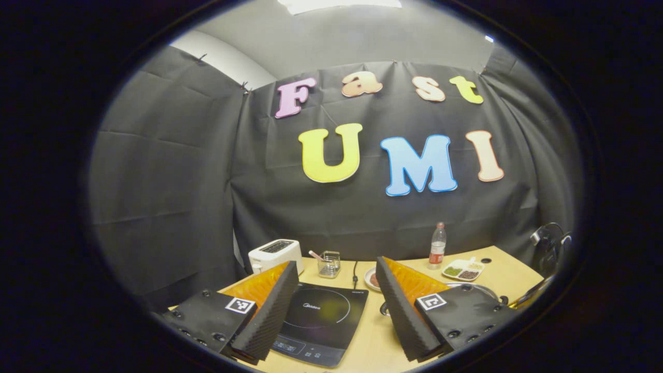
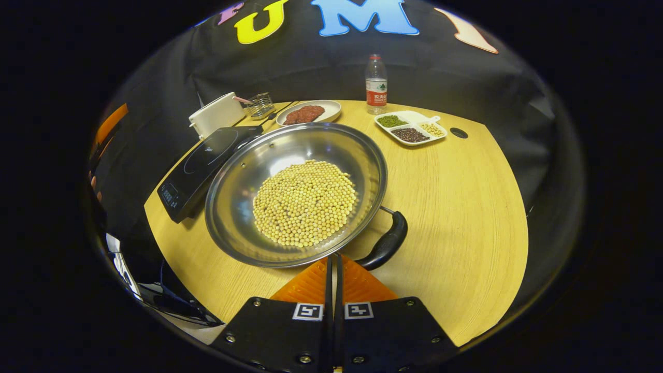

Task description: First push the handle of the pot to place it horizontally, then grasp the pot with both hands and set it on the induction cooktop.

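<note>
Wooden table (image 2: 466,207), bean-filled steel pot (image 2: 296,192); left tongs (image 1: 336,311) wide apart, right tongs (image 2: 334,264) closed, empty.

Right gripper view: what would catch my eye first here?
A wide steel pot heaped with pale beans sits mid-table, its black handle pointing toward the camera. The right tongs are closed at its near rim. An induction cooktop lies just left of it.

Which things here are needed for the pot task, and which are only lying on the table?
Needed:
pot with beans
pot handle
induction cooktop
left gripper
right gripper

Lying about:
toaster
water bottle
divided tray
plate
wire basket
</note>
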Available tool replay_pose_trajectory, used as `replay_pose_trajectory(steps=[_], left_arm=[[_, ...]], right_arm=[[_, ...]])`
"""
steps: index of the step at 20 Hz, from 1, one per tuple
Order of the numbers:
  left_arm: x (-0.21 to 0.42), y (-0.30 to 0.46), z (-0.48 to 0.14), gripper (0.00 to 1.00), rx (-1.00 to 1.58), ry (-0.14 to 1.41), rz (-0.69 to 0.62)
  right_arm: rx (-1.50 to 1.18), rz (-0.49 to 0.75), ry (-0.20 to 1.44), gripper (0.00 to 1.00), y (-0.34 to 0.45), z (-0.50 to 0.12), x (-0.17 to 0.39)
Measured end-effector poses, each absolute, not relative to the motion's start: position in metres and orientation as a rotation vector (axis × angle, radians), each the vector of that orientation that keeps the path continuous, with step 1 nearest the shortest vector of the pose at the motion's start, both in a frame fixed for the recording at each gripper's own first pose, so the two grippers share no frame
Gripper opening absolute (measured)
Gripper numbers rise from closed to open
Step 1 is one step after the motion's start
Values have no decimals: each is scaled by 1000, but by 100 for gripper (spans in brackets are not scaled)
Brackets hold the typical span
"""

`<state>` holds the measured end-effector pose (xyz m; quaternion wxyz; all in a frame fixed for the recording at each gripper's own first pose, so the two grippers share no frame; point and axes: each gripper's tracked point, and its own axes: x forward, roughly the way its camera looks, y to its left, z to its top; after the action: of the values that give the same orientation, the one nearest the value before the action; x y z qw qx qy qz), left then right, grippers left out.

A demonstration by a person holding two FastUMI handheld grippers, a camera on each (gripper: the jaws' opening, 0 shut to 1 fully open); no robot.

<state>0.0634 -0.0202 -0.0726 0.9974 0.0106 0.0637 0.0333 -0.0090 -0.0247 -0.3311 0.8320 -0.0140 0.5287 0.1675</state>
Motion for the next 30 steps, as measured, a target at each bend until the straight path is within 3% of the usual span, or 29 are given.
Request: replay_pose_trajectory(steps=[11,13,14,15,17,18,30], left_arm=[[81,-65,-122,98,14,222,12],[87,-73,-140,100,-1,256,-10],[89,-76,-146,100,-6,269,-22],[91,-80,-153,98,-9,280,-36],[100,-87,-169,98,-22,306,-67],[105,-89,-178,98,-31,323,-82],[160,-137,-290,100,-65,567,-212]], right_arm=[[23,234,981,1,-57,-326,53],[34,220,930,5,-60,-316,58],[46,223,898,13,-58,-307,60],[59,233,867,29,-55,-301,62],[46,213,805,73,-58,-292,72],[31,188,778,100,-61,-288,75],[34,97,762,100,-60,-305,95]])
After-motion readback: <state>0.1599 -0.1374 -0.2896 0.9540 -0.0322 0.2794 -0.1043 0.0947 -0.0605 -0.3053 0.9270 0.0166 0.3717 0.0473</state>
